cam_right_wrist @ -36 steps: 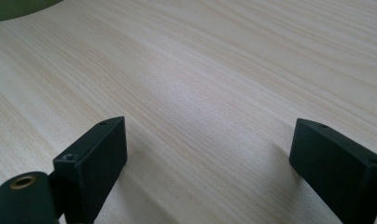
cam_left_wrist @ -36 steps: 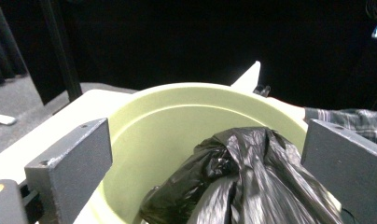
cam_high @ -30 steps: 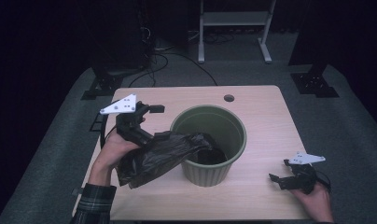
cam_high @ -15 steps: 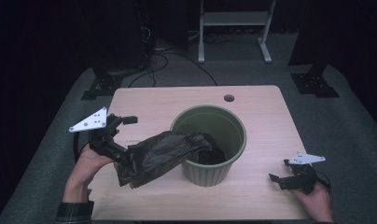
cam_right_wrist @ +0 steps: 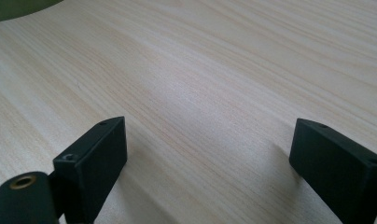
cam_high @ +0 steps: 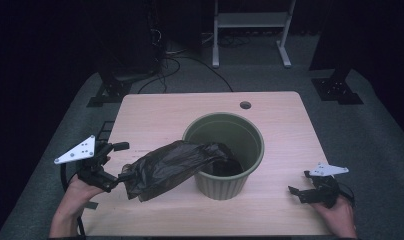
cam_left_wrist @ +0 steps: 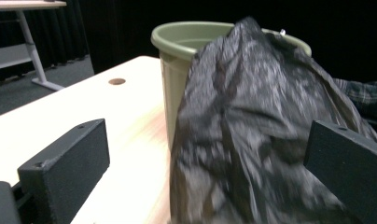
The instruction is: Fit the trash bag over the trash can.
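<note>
Pulled back toward the table's near-left corner, the left gripper [cam_high: 121, 172] has drawn the black plastic bag [cam_high: 170, 166] out of the green pot [cam_high: 255, 137]; its jaws stand apart around the bag's end, apparently released. Far opposite, the right gripper [cam_high: 301, 190] rests open on bare wood.

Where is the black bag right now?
In the high view, the black bag hangs over the green bucket's left rim, stretching down to the left gripper.
</note>
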Tool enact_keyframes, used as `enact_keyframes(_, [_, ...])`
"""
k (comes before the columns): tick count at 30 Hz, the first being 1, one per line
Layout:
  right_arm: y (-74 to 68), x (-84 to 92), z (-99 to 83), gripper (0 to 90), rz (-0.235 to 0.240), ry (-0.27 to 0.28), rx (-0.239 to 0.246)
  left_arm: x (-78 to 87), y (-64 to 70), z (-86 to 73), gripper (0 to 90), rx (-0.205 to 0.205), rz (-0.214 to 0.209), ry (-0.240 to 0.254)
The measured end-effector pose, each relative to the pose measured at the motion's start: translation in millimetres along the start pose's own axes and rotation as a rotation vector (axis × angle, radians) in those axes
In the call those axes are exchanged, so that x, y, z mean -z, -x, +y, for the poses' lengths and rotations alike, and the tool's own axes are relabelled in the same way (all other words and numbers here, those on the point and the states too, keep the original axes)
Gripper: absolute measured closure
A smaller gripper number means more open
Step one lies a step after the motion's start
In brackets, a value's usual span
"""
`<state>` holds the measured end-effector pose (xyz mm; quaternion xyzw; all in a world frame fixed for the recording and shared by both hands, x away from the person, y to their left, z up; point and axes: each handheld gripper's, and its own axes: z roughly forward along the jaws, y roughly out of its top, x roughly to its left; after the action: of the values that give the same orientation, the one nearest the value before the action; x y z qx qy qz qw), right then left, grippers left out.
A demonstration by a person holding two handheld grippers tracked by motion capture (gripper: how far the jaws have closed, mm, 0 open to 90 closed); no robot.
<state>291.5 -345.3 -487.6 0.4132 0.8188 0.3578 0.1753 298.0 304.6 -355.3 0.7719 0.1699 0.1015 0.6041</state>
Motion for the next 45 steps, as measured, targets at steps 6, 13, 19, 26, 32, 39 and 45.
enact_keyframes(6, [0.0,0.0,0.0,9.8,0.000,0.000,0.000,4.3,3.9,-18.9,0.0,0.001,0.005,-0.036])
enact_keyframes(13, [0.0,0.0,0.0,9.8,0.000,0.000,0.000,1.3,2.9,-39.7,0.0,0.030,0.003,-0.072])
enact_keyframes(19, [0.0,0.0,0.0,9.8,0.000,0.000,0.000,-1.0,2.6,-49.2,0.0,0.040,0.005,-0.115])
enact_keyframes(26, [0.0,0.0,0.0,9.8,0.000,0.000,-0.001,-6.4,1.8,-51.2,0.0,0.048,0.004,-0.115])
enact_keyframes(32, [0.1,-0.1,0.1,9.8,-0.002,0.000,-0.002,-25.6,4.2,-33.3,0.0,0.033,-0.011,-0.088])
enact_keyframes(39, [0.1,-0.1,0.1,9.8,-0.002,0.000,-0.002,-48.6,9.0,-22.5,9.8,0.022,-0.088,-0.076])
enact_keyframes(45, [0.1,-0.1,0.1,9.8,-0.002,0.000,-0.002,-55.1,10.0,-17.2,63.2,0.015,-0.218,-0.061])
